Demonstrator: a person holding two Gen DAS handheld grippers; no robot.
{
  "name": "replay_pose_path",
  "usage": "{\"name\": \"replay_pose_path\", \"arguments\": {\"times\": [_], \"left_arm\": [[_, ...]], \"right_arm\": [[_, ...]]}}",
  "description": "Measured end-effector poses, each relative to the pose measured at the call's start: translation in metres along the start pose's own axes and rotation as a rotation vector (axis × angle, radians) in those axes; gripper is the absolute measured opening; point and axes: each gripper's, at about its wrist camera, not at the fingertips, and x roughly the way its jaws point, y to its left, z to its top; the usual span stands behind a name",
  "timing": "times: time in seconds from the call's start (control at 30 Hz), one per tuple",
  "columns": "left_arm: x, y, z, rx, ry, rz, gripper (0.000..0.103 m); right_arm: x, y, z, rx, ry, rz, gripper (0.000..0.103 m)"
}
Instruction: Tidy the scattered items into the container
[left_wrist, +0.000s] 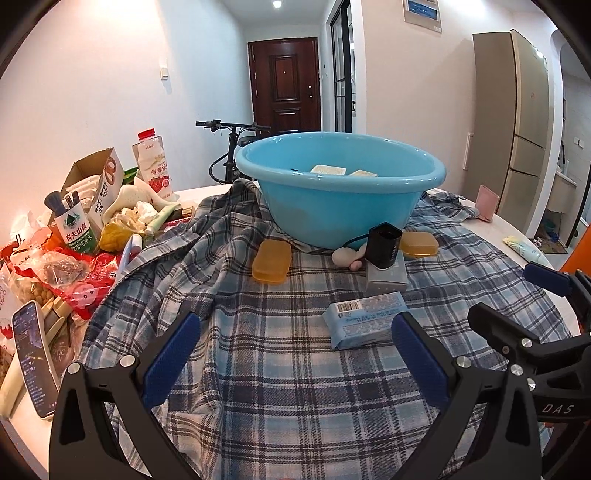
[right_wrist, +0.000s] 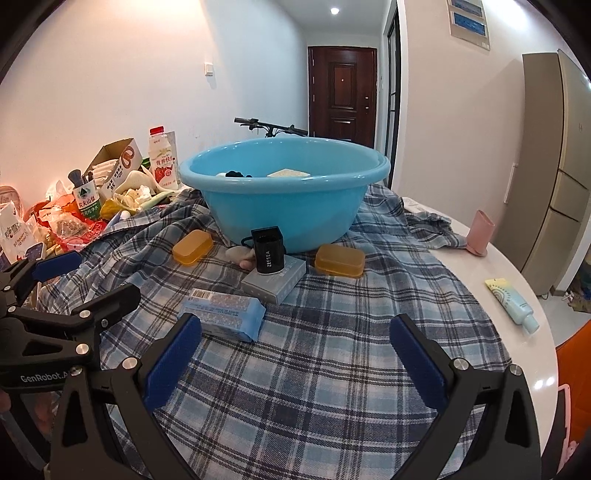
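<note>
Both your left gripper (left_wrist: 295, 354) and right gripper (right_wrist: 295, 354) gape wide, empty, above the plaid cloth (right_wrist: 314, 369). The light-blue wrapped soap packet (right_wrist: 225, 308) lies mid-table; the round blue plastic basin (right_wrist: 284, 192) behind holds what look like pale pads

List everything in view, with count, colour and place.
basin: one, light blue, back centre of the cloth
plaid cloth: one, blue-grey, over the table
soap boxes: two, amber, either side in front of the basin
black box: one, upright on the grey box
blue pack: one, nearest, lying flat
tube: one, pale, right table edge
pink cup: one, far right
clutter pile: left side
left gripper: open
right gripper: open
</note>
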Motion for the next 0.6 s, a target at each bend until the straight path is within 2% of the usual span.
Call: {"name": "replay_pose_path", "arguments": {"times": [0.6], "left_arm": [[0.0038, 0.0011, -0.0041, -0.009, 0.016, 0.001, 0.103]], "right_arm": [[0.0016, -0.0019, -0.0043, 0.005, 0.015, 0.001, 0.103]]}}
